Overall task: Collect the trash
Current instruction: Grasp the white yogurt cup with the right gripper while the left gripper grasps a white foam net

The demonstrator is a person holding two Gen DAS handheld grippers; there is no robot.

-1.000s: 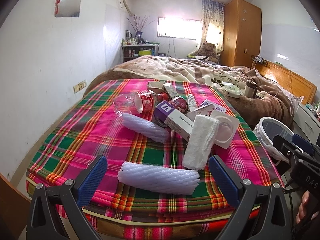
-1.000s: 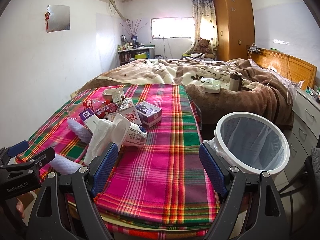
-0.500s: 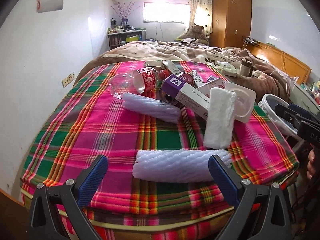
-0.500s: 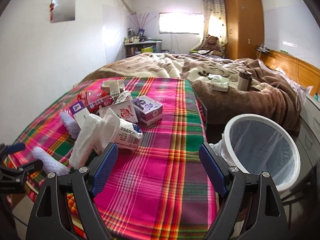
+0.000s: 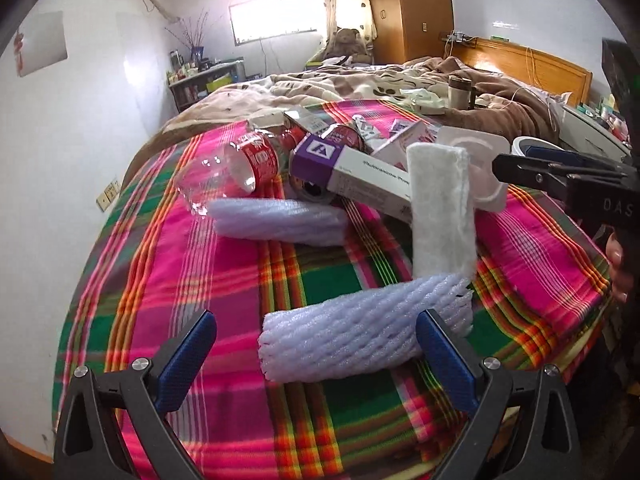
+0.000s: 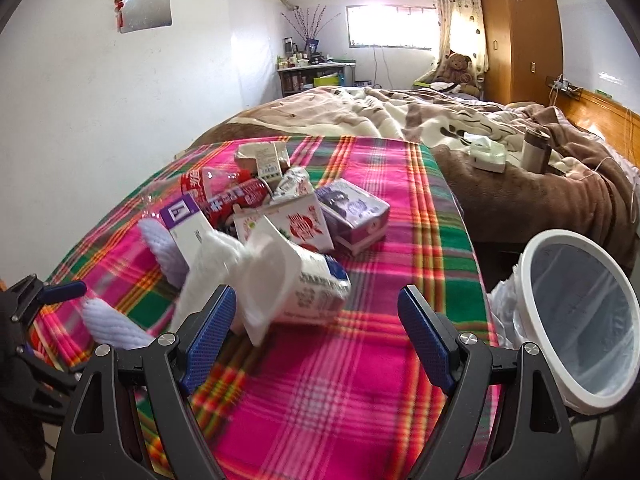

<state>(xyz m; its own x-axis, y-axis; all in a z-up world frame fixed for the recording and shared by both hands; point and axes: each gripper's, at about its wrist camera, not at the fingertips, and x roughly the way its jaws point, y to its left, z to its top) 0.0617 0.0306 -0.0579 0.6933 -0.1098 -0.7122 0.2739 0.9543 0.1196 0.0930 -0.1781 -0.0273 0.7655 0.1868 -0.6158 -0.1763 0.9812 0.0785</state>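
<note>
- Trash lies heaped on a plaid blanket [image 5: 132, 280] spread over the near end of a bed; the heap's far items overlap, so several boxes are only partly seen.
- Motion blur softens the left wrist view, and print on the purple-and-white box [image 5: 352, 172] is hard to read.
- The white bin [image 6: 580, 316] with a clear liner stands off the blanket's right edge; in the left wrist view only a sliver of its rim shows behind the right gripper [image 5: 516, 166].
- The left gripper [image 5: 316, 354] is spread wide and holds nothing; the near foam net sleeve [image 5: 360, 332] lies between its fingers, with the right finger just beside the sleeve's end; I cannot tell whether it touches.
- A second foam sleeve [image 5: 280, 222] lies farther off, beside a clear bottle with a red label [image 5: 240, 168].
- A white folded cloth [image 5: 440, 212] leans over the near sleeve against the box.
- The right gripper in its own view [image 6: 316, 332] is also spread wide and empty, with a white plastic tub [image 6: 272, 280] just beyond its left finger.
- Compared with half a second ago, the left gripper is closer to the near sleeve, which now looks larger and sits tilted, and the right gripper has drawn nearer to the tub.
</note>
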